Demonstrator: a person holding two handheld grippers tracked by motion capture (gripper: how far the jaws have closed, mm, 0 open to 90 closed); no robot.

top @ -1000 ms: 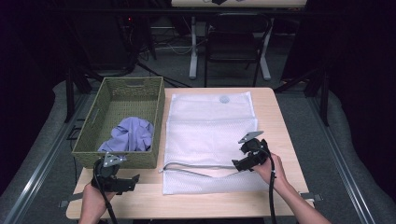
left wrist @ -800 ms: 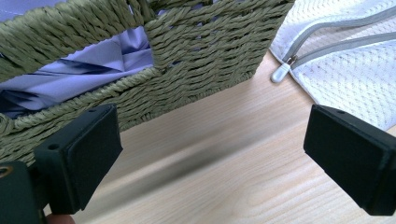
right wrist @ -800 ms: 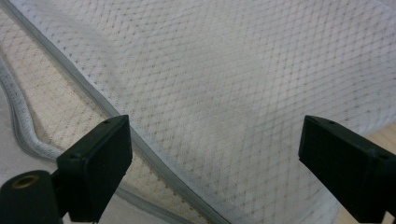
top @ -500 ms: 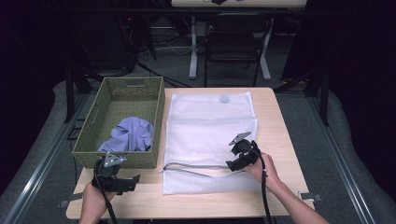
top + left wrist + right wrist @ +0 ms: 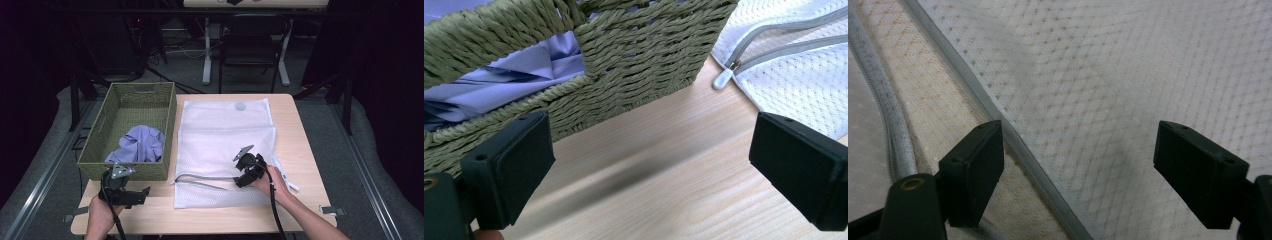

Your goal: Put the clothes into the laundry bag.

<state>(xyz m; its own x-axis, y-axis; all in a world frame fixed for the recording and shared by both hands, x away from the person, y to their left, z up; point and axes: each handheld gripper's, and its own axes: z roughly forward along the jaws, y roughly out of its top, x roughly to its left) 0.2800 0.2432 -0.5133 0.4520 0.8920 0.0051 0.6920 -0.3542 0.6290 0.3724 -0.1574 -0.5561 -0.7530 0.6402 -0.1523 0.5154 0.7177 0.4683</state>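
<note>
Right gripper view: the right gripper (image 5: pixel 1075 170) is poised close over the white mesh laundry bag (image 5: pixel 1128 75), and the upper lip of the bag's open zipper (image 5: pixel 1013 140) is seen passing diagonally just inside the left jaw, running from upper left to lower right. The jaws stand apart with that lip and a span of mesh between them; they have just been closing a little, but nothing is pinched yet.

From the high view the bag (image 5: pixel 225 150) is seen lying flat on the wooden table (image 5: pixel 295 125), its grey zipper opening (image 5: pixel 205 179) stretched from side to side near the person's edge, with the right gripper (image 5: pixel 240 176) at the opening's right end. The long axis of the opening therefore runs away to the gripper's left.

The left gripper (image 5: pixel 142 192) is held low over bare table in front of the woven basket (image 5: pixel 125 100), well apart from the bag, its jaws spread and empty; the lilac garment (image 5: pixel 137 145) rests inside the basket. The right hand is judged the nearer one for lifting the lip.
</note>
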